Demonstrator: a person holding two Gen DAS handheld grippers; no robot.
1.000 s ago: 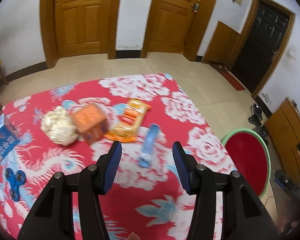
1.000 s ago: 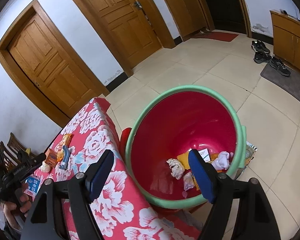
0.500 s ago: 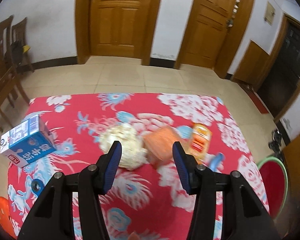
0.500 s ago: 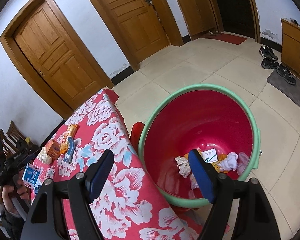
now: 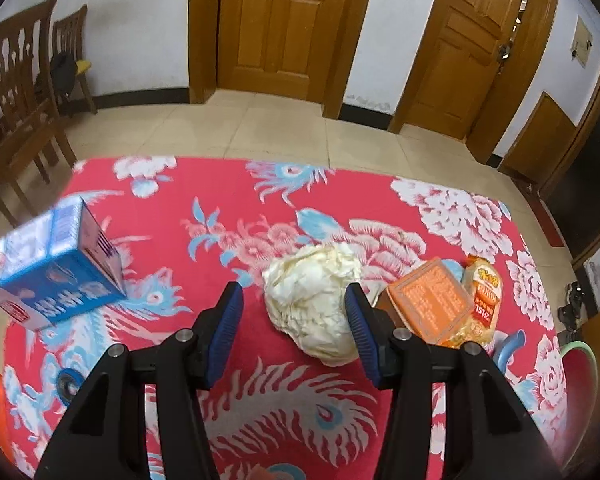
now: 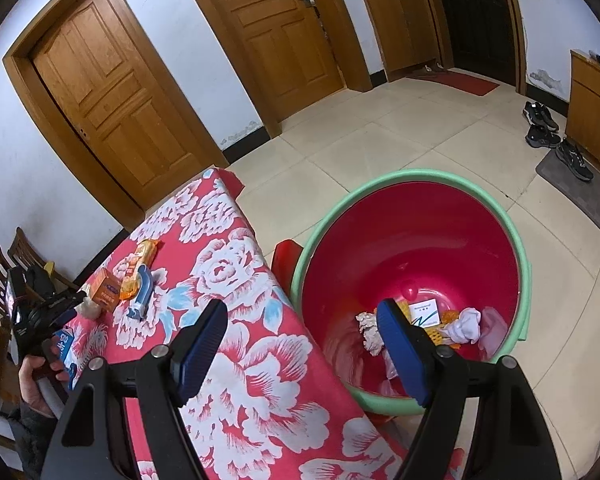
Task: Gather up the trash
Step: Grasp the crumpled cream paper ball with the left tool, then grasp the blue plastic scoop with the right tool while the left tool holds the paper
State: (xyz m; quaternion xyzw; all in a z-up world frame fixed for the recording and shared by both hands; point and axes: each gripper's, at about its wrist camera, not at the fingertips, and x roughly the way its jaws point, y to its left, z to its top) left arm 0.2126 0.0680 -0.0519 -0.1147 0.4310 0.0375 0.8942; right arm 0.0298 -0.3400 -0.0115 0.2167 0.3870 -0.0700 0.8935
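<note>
Our left gripper (image 5: pixel 292 332) has swung across the red floral tablecloth (image 5: pixel 228 216) — a second ago it faced the blue tube, now it frames the crumpled paper ball (image 5: pixel 314 304), jaws apart and holding nothing. We judge the ball to be the next pickup. It sits mid-table, just left of the orange box (image 5: pixel 430 306); a lumpy mass, slightly longer running away from us, pointing nowhere in particular. Our right gripper (image 6: pixel 304 356) — also parted, empty — hangs by the red bin (image 6: pixel 516 248), which holds trash.
</note>
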